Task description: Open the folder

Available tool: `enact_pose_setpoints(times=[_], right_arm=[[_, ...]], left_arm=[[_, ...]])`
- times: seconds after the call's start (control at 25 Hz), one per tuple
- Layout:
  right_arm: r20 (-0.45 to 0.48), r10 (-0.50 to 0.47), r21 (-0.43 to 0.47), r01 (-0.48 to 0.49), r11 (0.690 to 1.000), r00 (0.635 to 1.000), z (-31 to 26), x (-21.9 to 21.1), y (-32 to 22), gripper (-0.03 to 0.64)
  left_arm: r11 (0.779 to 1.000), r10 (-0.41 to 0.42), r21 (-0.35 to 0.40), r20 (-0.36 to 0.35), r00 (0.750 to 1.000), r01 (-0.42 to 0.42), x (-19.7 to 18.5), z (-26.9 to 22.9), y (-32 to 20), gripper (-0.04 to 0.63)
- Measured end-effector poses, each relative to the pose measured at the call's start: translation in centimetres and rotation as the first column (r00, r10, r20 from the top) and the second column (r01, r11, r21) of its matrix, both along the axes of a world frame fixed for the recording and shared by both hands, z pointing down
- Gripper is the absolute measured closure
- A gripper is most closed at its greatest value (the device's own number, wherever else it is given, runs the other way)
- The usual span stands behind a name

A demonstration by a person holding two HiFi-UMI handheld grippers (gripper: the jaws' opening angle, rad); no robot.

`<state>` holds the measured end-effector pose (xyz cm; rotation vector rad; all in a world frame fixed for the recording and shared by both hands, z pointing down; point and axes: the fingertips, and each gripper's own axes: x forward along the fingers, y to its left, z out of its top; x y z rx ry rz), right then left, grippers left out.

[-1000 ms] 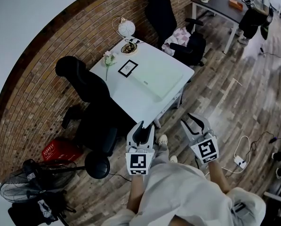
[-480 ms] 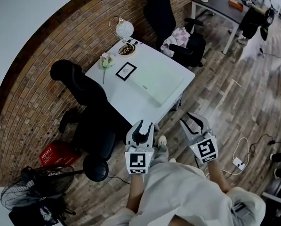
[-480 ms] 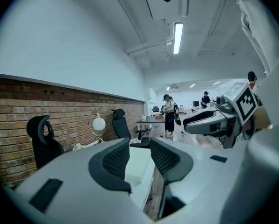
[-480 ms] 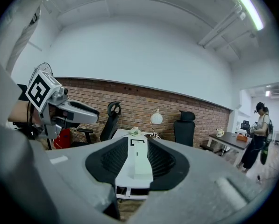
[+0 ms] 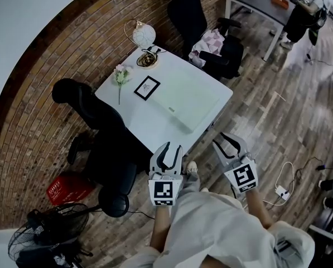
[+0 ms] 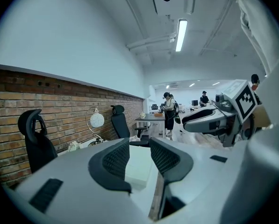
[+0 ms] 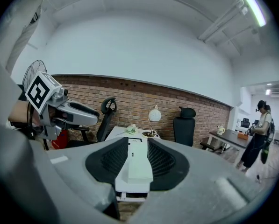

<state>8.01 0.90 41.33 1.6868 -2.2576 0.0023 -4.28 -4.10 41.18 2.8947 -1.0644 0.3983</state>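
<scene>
Brick-walled office with a wooden floor (image 5: 278, 127); a white worktop (image 5: 149, 124) stands against the wall, ahead of the person. The folder (image 5: 186, 96), pale and flat, lies closed on the worktop's right half, well apart from both tools. The left hand-held gripper (image 5: 169, 148) and the right hand-held gripper (image 5: 229, 141) are held side by side, low in front of the body, jaws parted with nothing gripped.

The step in hand looks like the approach. To do it well, bring both to the folder's free edge, pin the lower cover with one and pinch only the top cover with the other. Which edge opens cannot be told.

A small dish (image 5: 148, 58) sits beside the lamp (image 5: 143, 35), its contents unclear. A red crate (image 5: 68, 187) rests on the floor near a fan (image 5: 40, 236), contents not visible.
</scene>
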Motion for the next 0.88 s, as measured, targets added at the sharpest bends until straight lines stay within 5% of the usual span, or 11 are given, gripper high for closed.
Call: enact_pose_setpoints(times=[0.88], right_arm=[[0.037, 0.092, -0.126, -0.086, 0.988, 0.995, 3.2, 0.5, -9.0, 0.492]], left_arm=[[0.995, 0.06, -0.086, 0.016, 0.998, -0.058, 1.0, 3.9, -10.2, 0.454]])
